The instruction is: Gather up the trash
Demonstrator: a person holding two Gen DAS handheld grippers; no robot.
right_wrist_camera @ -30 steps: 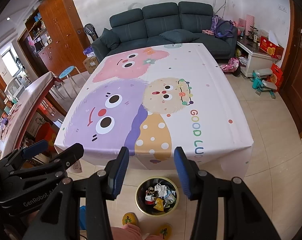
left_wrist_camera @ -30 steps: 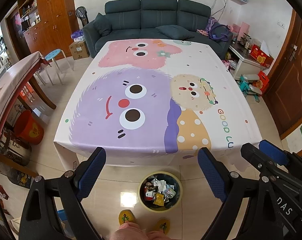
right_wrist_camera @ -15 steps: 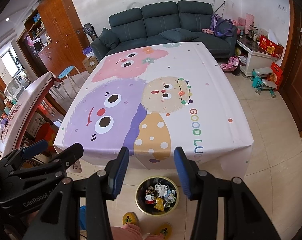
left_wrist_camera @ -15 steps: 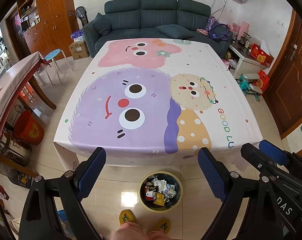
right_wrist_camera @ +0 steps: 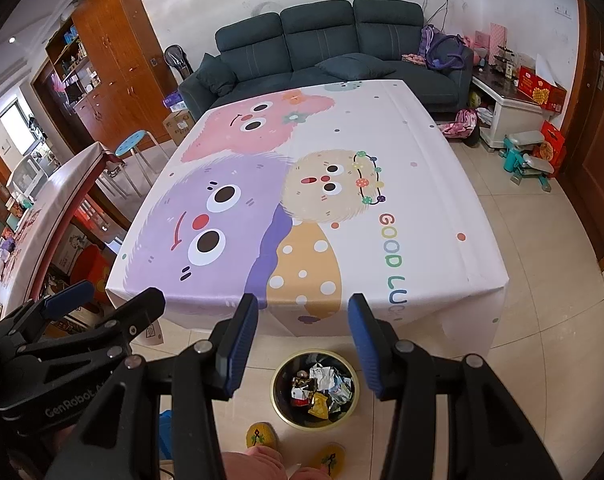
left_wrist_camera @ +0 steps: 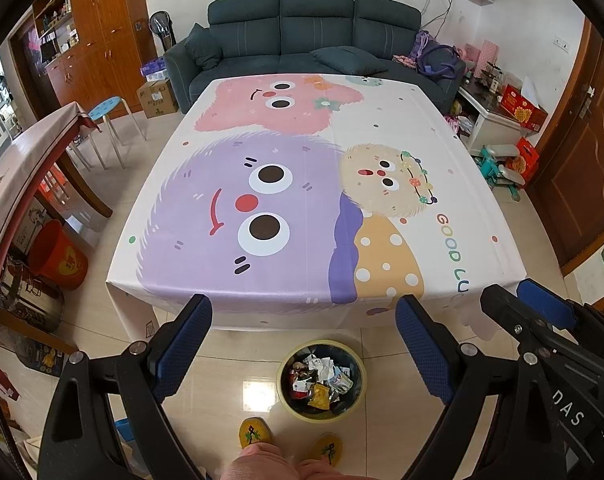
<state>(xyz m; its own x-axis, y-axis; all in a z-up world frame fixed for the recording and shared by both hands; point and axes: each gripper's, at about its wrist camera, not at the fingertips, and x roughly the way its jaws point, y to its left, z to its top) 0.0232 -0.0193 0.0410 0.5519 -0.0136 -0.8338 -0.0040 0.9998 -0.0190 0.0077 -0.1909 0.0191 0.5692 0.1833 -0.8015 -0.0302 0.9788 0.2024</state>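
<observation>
Closest in, right at the person's feet, a pair of yellow slippers [left_wrist_camera: 255, 433] on the tiled floor, and just ahead of them the trash bin [left_wrist_camera: 321, 380], a round pale-rimmed bin already holding crumpled wrappers [left_wrist_camera: 322, 376], silver, red and yellow, piled loose inside. That's where the task's thing is: in the bin, low down, below both tools. The left gripper [left_wrist_camera: 304, 340] hangs above it with its blue-padded fingers spread wide and nothing between them, and in its own view the bin sits under the gap, a shade toward the right finger. The right gripper [right_wrist_camera: 303, 336] hovers alongside, jaws parted more narrowly, also empty, and the trash bin [right_wrist_camera: 315, 387] shows just below and between its pads too. So which hand is nearer? Hard to split them; both are held high above the floor, side by side, each looking down past its fingertips at the same bin, which is round and offers no long axis to line up on. Moving out, the table [left_wrist_camera: 310, 184] starts just beyond the bin, its near edge draped in a cartoon cloth of purple, pink and beige monsters, and I can't spot a single scrap lying on it in either view. My read: collection looks finished or nearly so, and any next reach would have to hunt for leftovers, since nothing loose shows near the fingers. Farthest back, the dark sofa [left_wrist_camera: 302, 36] against the wall.
</observation>
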